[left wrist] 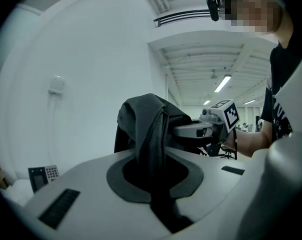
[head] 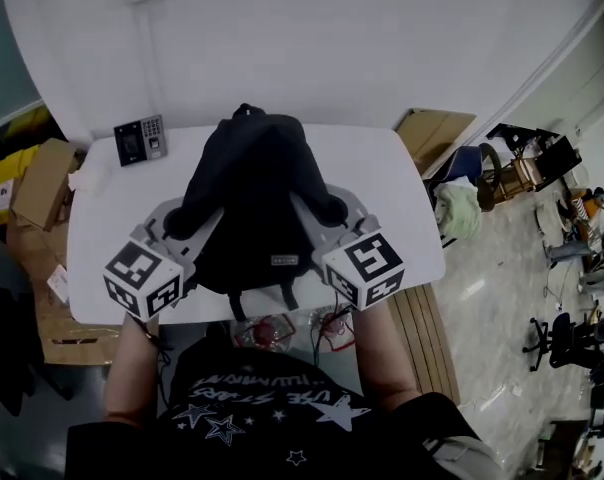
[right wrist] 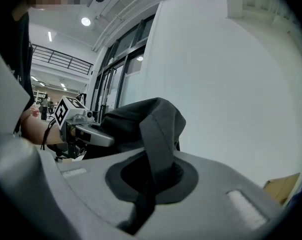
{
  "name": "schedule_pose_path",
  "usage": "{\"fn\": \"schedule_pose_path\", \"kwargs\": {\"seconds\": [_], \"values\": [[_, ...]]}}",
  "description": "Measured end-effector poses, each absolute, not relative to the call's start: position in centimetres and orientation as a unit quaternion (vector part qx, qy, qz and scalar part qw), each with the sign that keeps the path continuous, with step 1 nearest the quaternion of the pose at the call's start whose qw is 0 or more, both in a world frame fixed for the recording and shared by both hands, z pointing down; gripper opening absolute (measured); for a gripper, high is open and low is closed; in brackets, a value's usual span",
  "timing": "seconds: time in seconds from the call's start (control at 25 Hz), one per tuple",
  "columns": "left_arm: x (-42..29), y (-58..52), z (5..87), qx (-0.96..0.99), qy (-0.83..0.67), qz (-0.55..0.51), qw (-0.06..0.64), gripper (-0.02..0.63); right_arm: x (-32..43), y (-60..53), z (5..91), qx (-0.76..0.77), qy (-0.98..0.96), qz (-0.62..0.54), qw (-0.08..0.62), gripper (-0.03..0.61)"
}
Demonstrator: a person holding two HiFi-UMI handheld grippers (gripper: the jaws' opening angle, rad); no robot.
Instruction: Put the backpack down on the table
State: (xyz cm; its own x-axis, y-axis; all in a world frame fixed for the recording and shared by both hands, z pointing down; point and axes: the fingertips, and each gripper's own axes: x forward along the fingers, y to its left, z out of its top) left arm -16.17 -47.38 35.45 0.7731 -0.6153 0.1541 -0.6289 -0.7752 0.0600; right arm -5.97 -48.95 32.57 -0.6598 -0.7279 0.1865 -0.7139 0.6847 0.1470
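A black backpack (head: 250, 198) hangs between my two grippers over the near half of the white table (head: 402, 198); whether its bottom touches the top is hidden. My left gripper (head: 187, 223) is shut on a black shoulder strap (left wrist: 153, 149) that runs down between its jaws. On the other side, my right gripper (head: 327, 218) is shut on the second strap (right wrist: 158, 149). Each gripper view shows the dark bag bulk (left wrist: 151, 116) (right wrist: 141, 121) just past the jaws, with the opposite gripper (left wrist: 218, 121) (right wrist: 73, 121) beyond it.
A keypad device (head: 140, 139) lies at the table's far left corner, with white paper (head: 90, 176) beside it. Cardboard boxes (head: 42, 183) stand left of the table and another (head: 434, 136) at the right. A white wall (head: 312, 38) runs behind. Chairs and clutter (head: 522, 168) fill the floor at right.
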Motion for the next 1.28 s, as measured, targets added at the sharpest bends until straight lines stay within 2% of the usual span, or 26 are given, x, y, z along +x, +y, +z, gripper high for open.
{"fn": "schedule_pose_path", "kwargs": {"seconds": [0.52, 0.92, 1.28], "values": [[-18.0, -54.1, 36.4, 0.951, -0.298, 0.075, 0.049, 0.04, -7.9, -54.8, 33.3, 0.43, -0.893, -0.019, 0.135, 0.006], [-18.1, -53.2, 37.7, 0.96, -0.266, 0.008, 0.084, 0.041, -7.4, -53.8, 34.9, 0.399, -0.912, 0.004, 0.099, 0.009], [-18.2, -51.9, 38.2, 0.956, -0.283, -0.019, 0.072, 0.041, -7.1, -52.6, 35.4, 0.415, -0.905, -0.039, 0.092, 0.021]]}}
